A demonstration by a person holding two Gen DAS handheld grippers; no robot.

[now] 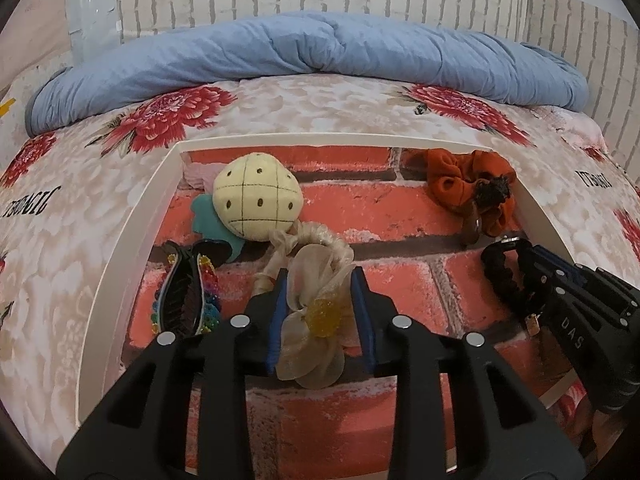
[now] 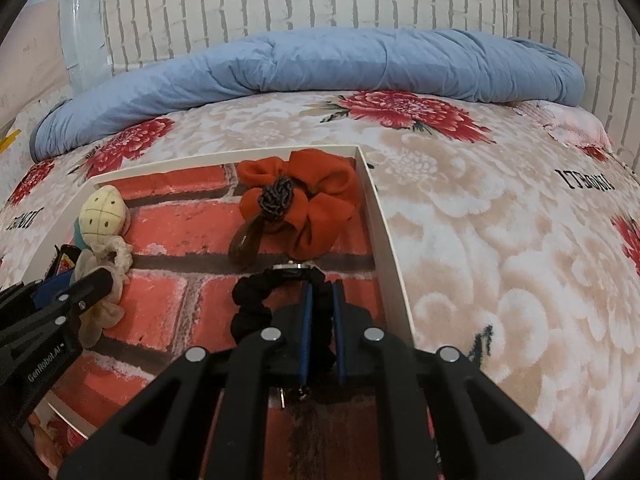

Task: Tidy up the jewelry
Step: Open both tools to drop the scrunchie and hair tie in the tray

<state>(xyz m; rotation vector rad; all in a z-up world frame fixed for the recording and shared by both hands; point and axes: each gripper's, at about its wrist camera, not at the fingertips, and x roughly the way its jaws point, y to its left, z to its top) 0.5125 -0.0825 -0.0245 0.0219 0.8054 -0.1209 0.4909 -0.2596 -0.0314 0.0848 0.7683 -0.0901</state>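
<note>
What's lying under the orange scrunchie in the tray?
The orange scrunchie rests directly on the tray's brick-print liner. A dark knotted cord with a brown loop lies over its front. Whatever sits beneath its folds is hidden.

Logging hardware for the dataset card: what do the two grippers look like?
Both match: the left gripper and right gripper have matte black angular plastic bodies, blue pads on the inner finger faces and round silver studs on top. White lettering marks the sides: "DAS" on the right, "GenRobot.AI" on the left. No cables or sleeves visible.
</note>
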